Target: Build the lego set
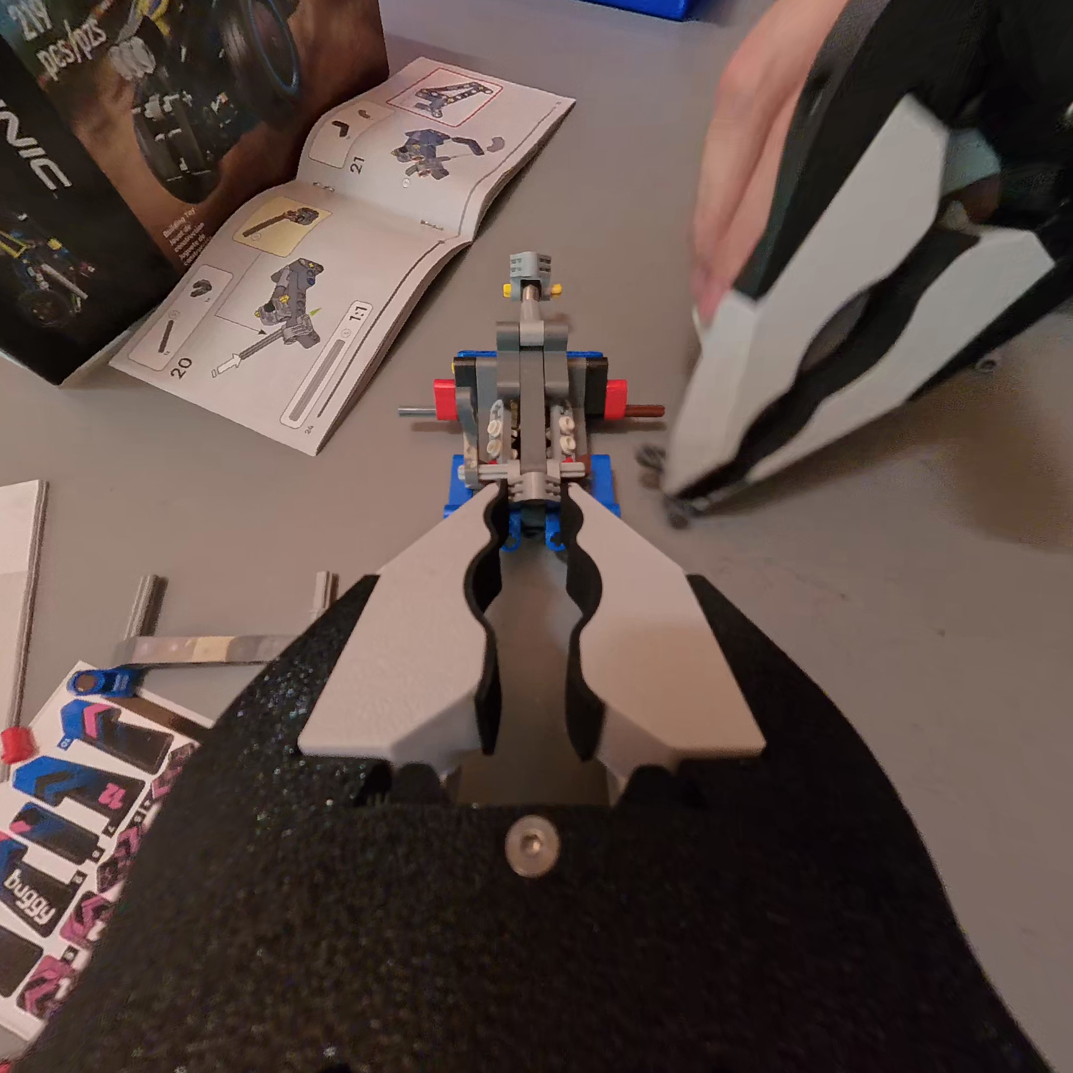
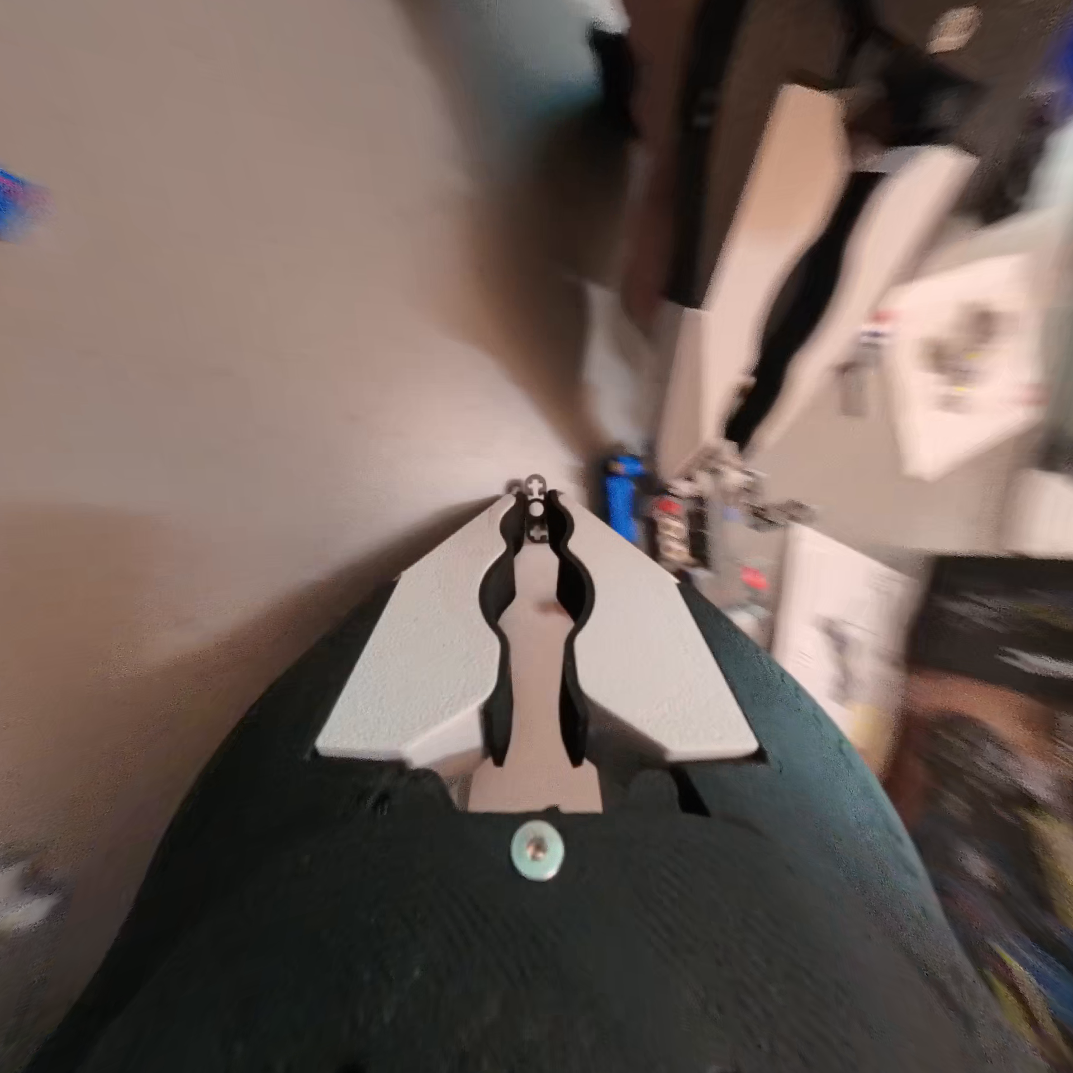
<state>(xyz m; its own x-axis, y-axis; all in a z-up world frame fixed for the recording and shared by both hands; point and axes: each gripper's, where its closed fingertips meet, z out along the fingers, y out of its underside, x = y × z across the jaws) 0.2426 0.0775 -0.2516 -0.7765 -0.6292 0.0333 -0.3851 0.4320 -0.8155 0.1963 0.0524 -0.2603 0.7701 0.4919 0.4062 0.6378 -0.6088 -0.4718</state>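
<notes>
A small brick-built model (image 1: 531, 395), grey with blue, red and black parts, stands on the grey table (image 1: 813, 638). My left gripper (image 1: 533, 493) is shut on the grey connector at the model's near end. My right gripper (image 2: 535, 511) is shut on a small dark grey beam (image 2: 535, 500) with cross and round holes. In the left wrist view the right gripper (image 1: 682, 499) hovers just right of the model, tips near the table. The right wrist view is blurred; the model (image 2: 673, 522) shows to its right.
An open instruction booklet (image 1: 348, 249) and the dark set box (image 1: 116, 145) lie at the far left. A sticker sheet (image 1: 69, 813), a blue piece (image 1: 104, 680), a red piece (image 1: 14, 745) and grey rods (image 1: 145, 604) lie near left. A hand (image 1: 749, 145) holds the right gripper. The gap from one gripper's tips to the other's is roughly 6 cm. My left gripper's tips are some 12 cm from the blue piece (image 1: 104, 680).
</notes>
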